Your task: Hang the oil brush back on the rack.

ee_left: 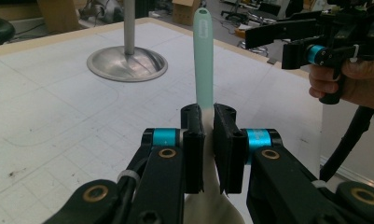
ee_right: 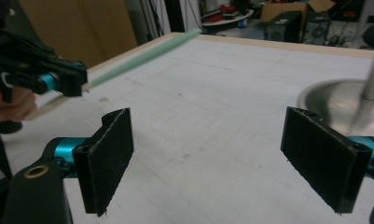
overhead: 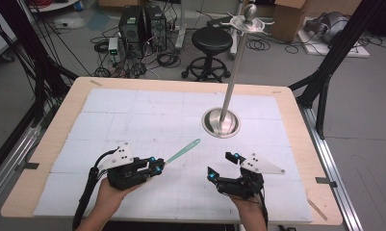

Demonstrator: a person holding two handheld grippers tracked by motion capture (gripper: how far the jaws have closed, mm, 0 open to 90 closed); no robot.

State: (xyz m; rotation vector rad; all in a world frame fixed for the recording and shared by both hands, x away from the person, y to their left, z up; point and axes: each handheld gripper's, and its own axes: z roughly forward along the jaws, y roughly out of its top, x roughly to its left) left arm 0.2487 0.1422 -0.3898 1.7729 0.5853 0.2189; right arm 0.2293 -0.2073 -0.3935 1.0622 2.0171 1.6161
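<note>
Stand: polished steel pole stand (overhead: 221, 122), beyond both grippers, nearer the right.
Left gripper (overhead: 158, 165): clamped on mint-green plastic spatula (overhead: 182, 150); long axis aims toward stand.
Right gripper (overhead: 219, 166): jaws wide, empty, beside handle.

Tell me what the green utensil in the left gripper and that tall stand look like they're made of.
The utensil looks like silicone or soft plastic: matte mint handle fading to cream, no glare. The left gripper clamps it near the cream end. The stand looks like brushed or polished steel: silvery pole and round base with bright reflections.
</note>
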